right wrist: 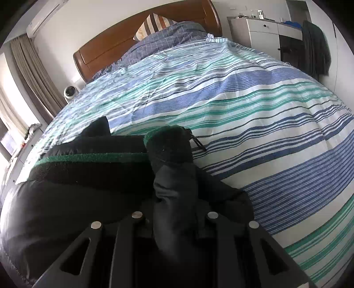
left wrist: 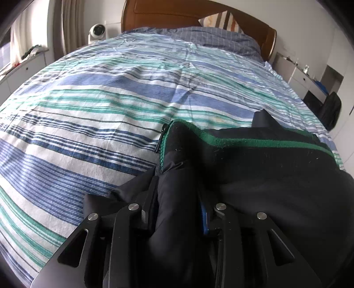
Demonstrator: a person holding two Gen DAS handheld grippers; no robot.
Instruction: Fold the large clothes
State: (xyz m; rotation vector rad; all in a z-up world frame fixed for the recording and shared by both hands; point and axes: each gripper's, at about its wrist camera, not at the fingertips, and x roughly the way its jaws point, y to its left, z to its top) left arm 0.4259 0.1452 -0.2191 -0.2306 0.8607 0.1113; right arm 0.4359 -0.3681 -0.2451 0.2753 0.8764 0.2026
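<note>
Your left gripper (left wrist: 179, 199) and right gripper (right wrist: 174, 199) each pinch the black jacket (left wrist: 265, 159); only the left view shows its green zipper (left wrist: 163, 146).

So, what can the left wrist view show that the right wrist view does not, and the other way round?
Only the left wrist view shows a blue pad on one finger beside the cloth. Only the right wrist view shows the air conditioner high on the wall. Both show the black jacket with its green trim, clamped in the left gripper and the right gripper, the striped bedspread, the wooden headboard and the striped pillow.
</note>
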